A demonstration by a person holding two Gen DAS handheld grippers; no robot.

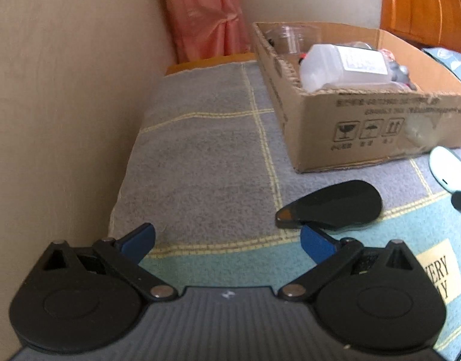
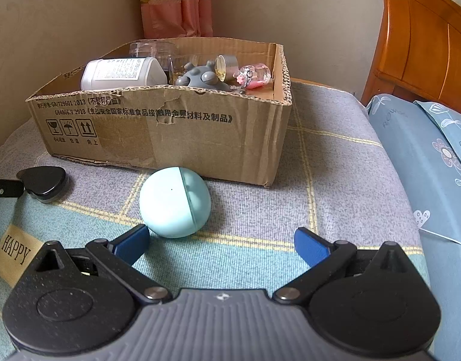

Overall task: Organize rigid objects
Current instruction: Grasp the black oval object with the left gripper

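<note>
A cardboard box point(image 2: 182, 138) stands on the bed and holds a white bottle point(image 2: 119, 73), a grey toy point(image 2: 200, 78), clear cups and small trinkets; it also shows in the left wrist view point(image 1: 365, 126). A pale blue egg-shaped case point(image 2: 175, 203) lies in front of the box, just ahead of my right gripper's left finger. A black heart-shaped box point(image 1: 335, 207) lies just beyond my left gripper's right finger; it also shows in the right wrist view point(image 2: 44, 182). My left gripper point(image 1: 227, 240) and right gripper point(image 2: 221, 245) are both open and empty.
The bed has a grey and teal checked blanket point(image 2: 335, 180). A beige wall point(image 1: 65, 105) runs close along the left. A pink curtain point(image 2: 176, 6) hangs behind the box. A blue flowered pillow point(image 2: 425, 165) and wooden headboard point(image 2: 425, 39) are at the right.
</note>
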